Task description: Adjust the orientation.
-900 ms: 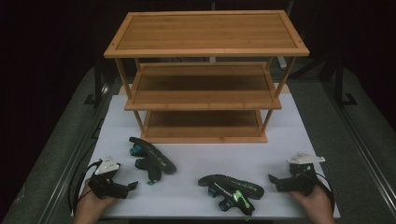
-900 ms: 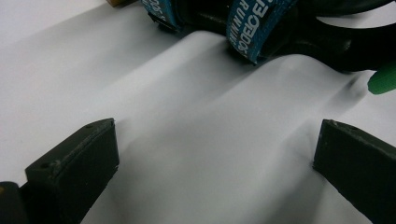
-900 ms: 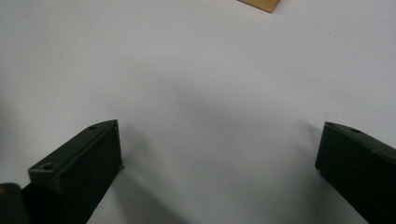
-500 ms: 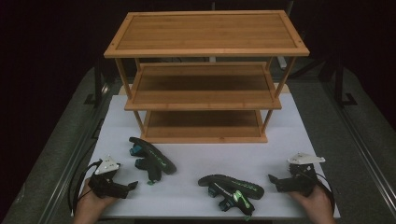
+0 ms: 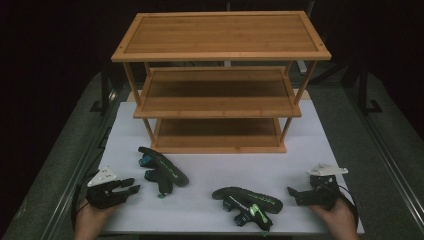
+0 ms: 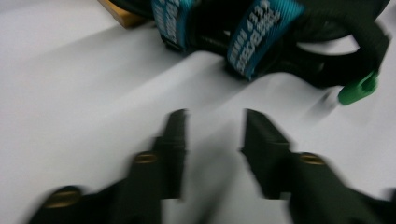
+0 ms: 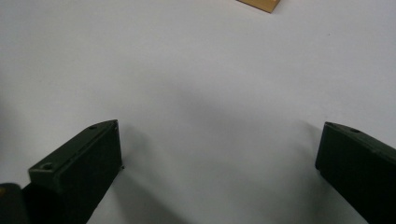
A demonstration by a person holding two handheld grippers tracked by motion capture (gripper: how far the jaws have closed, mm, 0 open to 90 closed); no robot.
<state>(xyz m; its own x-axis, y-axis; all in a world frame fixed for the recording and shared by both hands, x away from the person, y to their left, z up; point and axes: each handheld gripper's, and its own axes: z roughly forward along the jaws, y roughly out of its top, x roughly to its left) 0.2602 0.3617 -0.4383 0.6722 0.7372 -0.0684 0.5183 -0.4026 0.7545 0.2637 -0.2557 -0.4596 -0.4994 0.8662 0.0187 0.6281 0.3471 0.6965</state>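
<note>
I see two sandals in front of the bamboo shelf: the left sandal and the right sandal lie on the white desk, nothing shelved yet. My left gripper sits partly open beside the left one; my right gripper gapes wide, empty.

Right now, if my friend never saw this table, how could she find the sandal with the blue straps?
Start at the three-level wooden shelf standing on the white tabletop. Two dark sandals lie in front of it; go to the sandal with blue straps, nearer the shelf, beside the left gripper. The other sandal has green straps instead.
</note>
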